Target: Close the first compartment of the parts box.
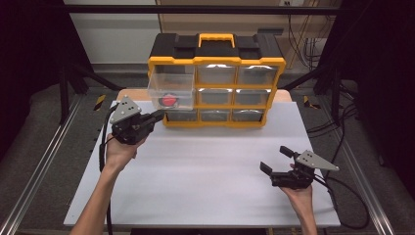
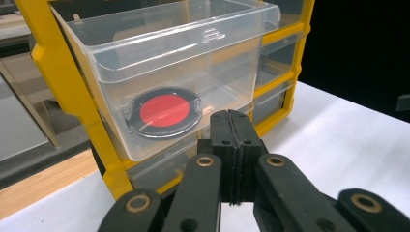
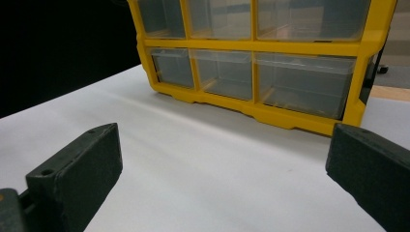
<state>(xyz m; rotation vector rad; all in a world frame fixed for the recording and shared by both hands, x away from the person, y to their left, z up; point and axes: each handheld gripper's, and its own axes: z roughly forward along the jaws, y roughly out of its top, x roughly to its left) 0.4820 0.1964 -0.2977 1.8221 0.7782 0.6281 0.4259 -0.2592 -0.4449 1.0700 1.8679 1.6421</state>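
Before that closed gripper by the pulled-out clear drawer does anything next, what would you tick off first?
1. Clear plastic drawer pulled out of the yellow organizer cabinet: ok.
2. Round black-rimmed red disc lying inside the drawer: ok.
3. Left gripper shut, holding nothing: ok.
4. Left gripper touching the drawer front: cannot tell.
5. Right gripper open, away from the cabinet above the white tabletop: ok.

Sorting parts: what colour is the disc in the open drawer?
Red centre, black rim; the left gripper view shows the disc best.
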